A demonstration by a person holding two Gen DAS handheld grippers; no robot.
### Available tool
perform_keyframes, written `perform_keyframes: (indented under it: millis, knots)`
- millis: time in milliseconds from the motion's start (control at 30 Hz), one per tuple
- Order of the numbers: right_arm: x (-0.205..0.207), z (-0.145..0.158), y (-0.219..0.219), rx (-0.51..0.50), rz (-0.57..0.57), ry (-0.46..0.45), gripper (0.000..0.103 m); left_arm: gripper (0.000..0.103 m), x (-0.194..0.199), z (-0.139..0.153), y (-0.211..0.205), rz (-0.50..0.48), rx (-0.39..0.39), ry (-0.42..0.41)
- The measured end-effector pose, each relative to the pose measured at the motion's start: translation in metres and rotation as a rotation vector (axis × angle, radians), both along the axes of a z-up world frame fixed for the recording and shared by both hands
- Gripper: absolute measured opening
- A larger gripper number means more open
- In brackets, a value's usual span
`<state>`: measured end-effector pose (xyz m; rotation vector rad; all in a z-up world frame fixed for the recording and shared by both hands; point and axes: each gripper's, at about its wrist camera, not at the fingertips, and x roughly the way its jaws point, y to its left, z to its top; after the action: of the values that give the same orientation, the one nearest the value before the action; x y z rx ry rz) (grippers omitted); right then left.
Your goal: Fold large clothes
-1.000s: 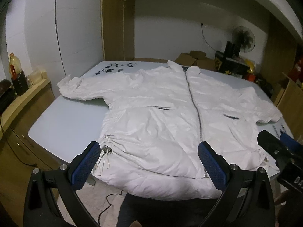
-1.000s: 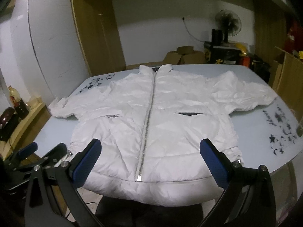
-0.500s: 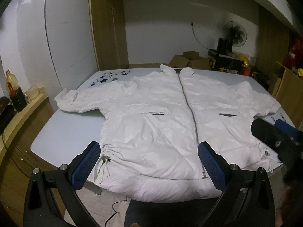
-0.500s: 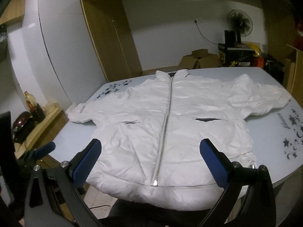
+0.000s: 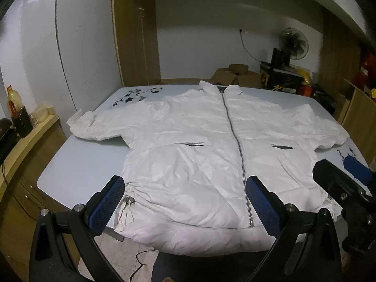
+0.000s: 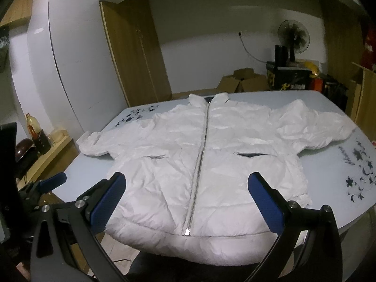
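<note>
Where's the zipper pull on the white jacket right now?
In both wrist views the zipper pull sits at the bottom of the white jacket, near the hem that overhangs the near edge of the table.

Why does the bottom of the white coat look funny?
The white jacket lies flat and zipped, but its hem droops over the near edge of the table. The sleeves look crumpled. Nothing is spilled or torn.
</note>
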<state>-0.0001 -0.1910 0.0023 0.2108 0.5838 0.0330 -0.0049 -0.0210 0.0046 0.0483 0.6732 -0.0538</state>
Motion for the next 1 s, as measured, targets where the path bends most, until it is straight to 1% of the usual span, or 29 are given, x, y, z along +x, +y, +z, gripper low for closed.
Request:
perform_keyframes:
  millis: [233, 400, 533, 600, 1000]
  knots:
    - [-0.004, 0.0, -0.002, -0.005, -0.028, -0.016, 0.103, 0.103, 0.0, -0.002, 0.001, 0.011, 0.01, -0.001]
    - [-0.006, 0.001, -0.003, -0.015, -0.045, -0.027, 0.103, 0.103, -0.001, -0.002, 0.006, 0.03, 0.012, -0.016]
    - [-0.005, 0.0, -0.007, -0.015, -0.052, -0.02, 0.103, 0.103, -0.003, 0.002, 0.016, 0.084, 0.021, -0.05]
    - [-0.004, -0.001, -0.007, -0.017, -0.054, -0.014, 0.103, 0.103, -0.004, 0.004, 0.02, 0.094, 0.01, -0.054]
    - [-0.008, 0.0, -0.009, -0.029, -0.041, -0.024, 0.103, 0.103, -0.005, 0.007, 0.021, 0.094, 0.025, -0.063]
